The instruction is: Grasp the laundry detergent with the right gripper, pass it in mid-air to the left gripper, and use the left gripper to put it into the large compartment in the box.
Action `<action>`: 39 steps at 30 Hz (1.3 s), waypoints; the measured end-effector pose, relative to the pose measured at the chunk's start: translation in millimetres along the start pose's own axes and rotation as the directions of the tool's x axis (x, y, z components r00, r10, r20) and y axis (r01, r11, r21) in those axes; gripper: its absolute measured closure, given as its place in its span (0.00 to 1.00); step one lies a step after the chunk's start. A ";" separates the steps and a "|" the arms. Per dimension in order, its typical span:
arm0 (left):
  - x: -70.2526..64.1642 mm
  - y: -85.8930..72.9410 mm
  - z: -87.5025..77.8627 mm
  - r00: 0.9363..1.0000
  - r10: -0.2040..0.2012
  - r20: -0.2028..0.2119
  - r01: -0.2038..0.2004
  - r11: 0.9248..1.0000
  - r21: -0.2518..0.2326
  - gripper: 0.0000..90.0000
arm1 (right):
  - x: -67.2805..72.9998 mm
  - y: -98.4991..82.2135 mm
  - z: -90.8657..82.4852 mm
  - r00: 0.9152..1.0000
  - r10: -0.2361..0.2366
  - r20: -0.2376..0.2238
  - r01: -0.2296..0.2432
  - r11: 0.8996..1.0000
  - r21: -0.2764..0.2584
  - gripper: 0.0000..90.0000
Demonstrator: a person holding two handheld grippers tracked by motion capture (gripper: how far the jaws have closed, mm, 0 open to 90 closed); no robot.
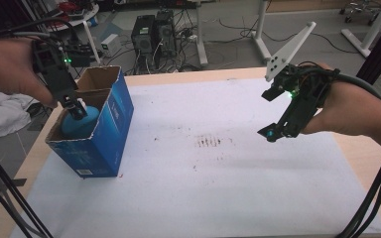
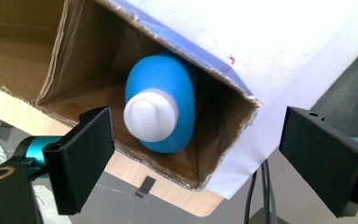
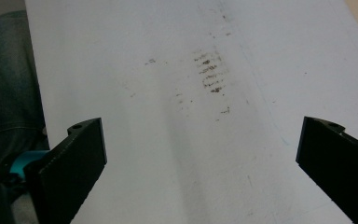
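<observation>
From the high view, one blue box [image 1: 99, 126] stands on the left part of the table [image 1: 238, 198]. One blue bottle [image 1: 79, 121] sits inside it. The left tool [image 1: 75, 108] hangs just over the bottle's white cap, and the right tool [image 1: 273, 133] waits well apart, above the white sheet. If the left tool bumps the box wall, the box may tip or slide toward the table edge, which is near.

In the left gripper view, the one bottle [image 2: 161, 100] leans in a corner of the box [image 2: 88, 60]. The left tool [image 2: 200, 158] is wide and holds nothing. The bottle could fall over inside.

In the right gripper view, the right tool [image 3: 200, 172] is wide and holds nothing. One patch of brown marks [image 3: 209, 74] is on the sheet.
</observation>
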State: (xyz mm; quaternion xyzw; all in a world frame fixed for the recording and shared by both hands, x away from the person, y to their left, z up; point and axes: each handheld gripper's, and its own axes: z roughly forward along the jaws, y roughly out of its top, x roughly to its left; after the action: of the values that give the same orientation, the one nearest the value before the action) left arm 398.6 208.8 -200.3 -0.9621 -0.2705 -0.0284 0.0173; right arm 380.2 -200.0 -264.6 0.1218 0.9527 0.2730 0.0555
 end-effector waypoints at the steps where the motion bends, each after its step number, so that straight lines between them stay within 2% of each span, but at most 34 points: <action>1: -2.0 1.3 -0.9 1.000 0.005 -0.002 -0.005 1.000 -0.003 0.11 | -0.2 0.0 0.2 1.000 -0.003 -0.001 0.003 1.000 -0.001 0.01; 2: -3.4 2.8 -2.0 1.000 0.021 -0.001 -0.021 1.000 0.000 0.08 | 0.0 0.0 0.2 1.000 -0.001 -0.002 0.001 1.000 0.000 0.01; 8: -14.2 13.3 -7.1 0.998 0.064 0.007 -0.064 0.998 -0.015 0.08 | 0.4 0.6 -0.3 1.000 -0.001 -0.003 0.001 1.000 0.007 0.01; 14: -25.1 25.1 -10.5 0.993 0.117 0.009 -0.117 0.993 -0.017 0.05 | -0.1 1.5 -1.6 1.000 0.001 -0.001 -0.001 1.000 0.017 0.01; 16: -29.3 29.8 -10.7 0.990 0.138 0.005 -0.138 0.990 -0.021 0.02 | -0.7 2.0 -2.5 1.000 0.003 -0.001 -0.003 1.000 0.019 0.01; 20: -37.0 39.9 -9.1 0.983 0.182 0.025 -0.181 0.983 -0.031 0.02 | -2.0 4.0 -3.7 1.000 0.002 0.000 -0.002 1.000 0.027 0.01; 22: -41.3 44.9 -7.5 0.978 0.206 0.039 -0.204 0.978 -0.036 0.02 | -2.2 5.9 -4.6 1.000 0.002 0.000 -0.002 0.999 0.034 0.01; 25: -48.9 53.0 -4.9 0.965 0.252 0.067 -0.249 0.967 -0.048 0.02 | -2.5 8.6 -6.0 1.000 -0.002 0.001 0.002 0.999 0.044 0.01; 27: -54.2 58.8 -3.7 0.956 0.286 0.063 -0.282 0.957 -0.064 0.02 | -2.5 10.6 -7.3 1.000 -0.005 0.003 0.005 0.999 0.052 0.01; 31: -62.9 69.6 0.8 0.943 0.325 0.077 -0.319 0.945 -0.076 0.02 | -2.7 13.8 -6.2 1.000 -0.010 0.006 0.009 0.997 0.078 0.01; 32: -64.3 72.1 2.4 0.941 0.327 0.086 -0.321 0.944 -0.076 0.02 | -2.7 14.5 -5.5 1.000 -0.008 0.005 0.008 0.996 0.087 0.01; 34: -66.9 76.7 5.8 0.935 0.343 0.090 -0.337 0.939 -0.074 0.02 | -3.2 16.1 -4.5 1.000 -0.011 0.006 0.010 0.994 0.105 0.01; 39: -71.5 84.1 13.9 0.927 0.363 0.098 -0.355 0.931 -0.088 0.02 | -2.5 22.1 -3.9 1.000 -0.023 -0.001 0.023 0.987 0.162 0.01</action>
State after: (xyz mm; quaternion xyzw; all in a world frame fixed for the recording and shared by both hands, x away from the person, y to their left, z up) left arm 382.2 100.6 -220.3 -0.9955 -0.0893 0.0200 -0.0262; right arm 386.4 -184.5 -249.5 0.1151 0.9730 0.1941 0.0492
